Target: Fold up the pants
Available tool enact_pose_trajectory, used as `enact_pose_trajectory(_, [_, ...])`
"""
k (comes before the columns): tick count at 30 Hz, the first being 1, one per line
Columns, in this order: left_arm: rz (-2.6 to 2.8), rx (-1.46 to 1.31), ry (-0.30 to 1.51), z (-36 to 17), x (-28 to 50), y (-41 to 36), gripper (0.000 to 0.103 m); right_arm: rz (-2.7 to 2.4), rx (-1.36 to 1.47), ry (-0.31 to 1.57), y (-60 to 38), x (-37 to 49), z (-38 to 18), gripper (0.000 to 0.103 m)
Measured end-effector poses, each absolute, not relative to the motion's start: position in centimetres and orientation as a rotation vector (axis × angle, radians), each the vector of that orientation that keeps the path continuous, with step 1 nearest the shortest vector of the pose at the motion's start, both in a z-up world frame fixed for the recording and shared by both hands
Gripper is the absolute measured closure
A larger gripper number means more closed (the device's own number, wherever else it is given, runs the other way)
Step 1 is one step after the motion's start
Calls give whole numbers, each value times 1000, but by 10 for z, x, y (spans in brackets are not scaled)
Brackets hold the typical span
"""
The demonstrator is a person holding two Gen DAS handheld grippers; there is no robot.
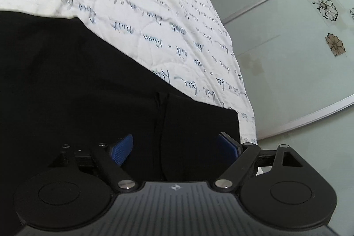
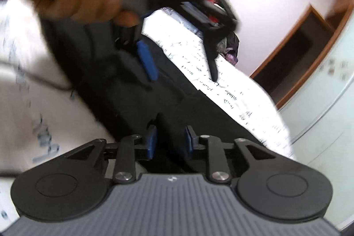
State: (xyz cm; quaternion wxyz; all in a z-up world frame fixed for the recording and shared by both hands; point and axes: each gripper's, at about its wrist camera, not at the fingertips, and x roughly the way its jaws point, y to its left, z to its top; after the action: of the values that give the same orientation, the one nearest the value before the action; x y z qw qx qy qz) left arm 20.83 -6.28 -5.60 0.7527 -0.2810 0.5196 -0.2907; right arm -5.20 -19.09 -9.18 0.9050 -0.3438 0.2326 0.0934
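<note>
Black pants lie flat on a white bedspread printed with handwriting. My left gripper is open, its blue pads wide apart over the pants' hem near the bed's corner, with a seam between them. In the right wrist view the pants run away along the bed. My right gripper has its blue pads partly closed with black cloth between them; the frame is blurred and I cannot tell if they pinch it. The other hand and the left gripper's blue finger show above the pants there.
A glass sliding wardrobe door with flower prints stands beside the bed. A dark bag and clothes lie at the bed's far end. A wooden-framed doorway is in the white wall.
</note>
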Motion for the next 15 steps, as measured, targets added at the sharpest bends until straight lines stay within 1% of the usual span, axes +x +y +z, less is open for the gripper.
enact_pose_trajectory(4, [-684,-706,1220,-68,211,-70,19,170,-749,476,-184,-55,-97,80])
enact_pose_trajectory(8, [-648,-727,1242,-72,211,-71,19,150,-823,457,-173,-45,-106,80])
enact_pose_trajectory(10, [-626,-737,1246,-73,211,-69,19,152,-858,458,-166,-50,-111,84])
enact_pose_trajectory(11, [-623,-745,1249,-74,212,-69,19,161,-864,458,-164,-52,-113,92])
enact_pose_trajectory(12, [-621,-757,1254,-75,212,-68,19,169,-849,456,-164,-53,-113,98])
enact_pose_trajectory(15, [-611,-803,1275,-78,216,-68,17,164,-749,442,-173,-62,-103,98])
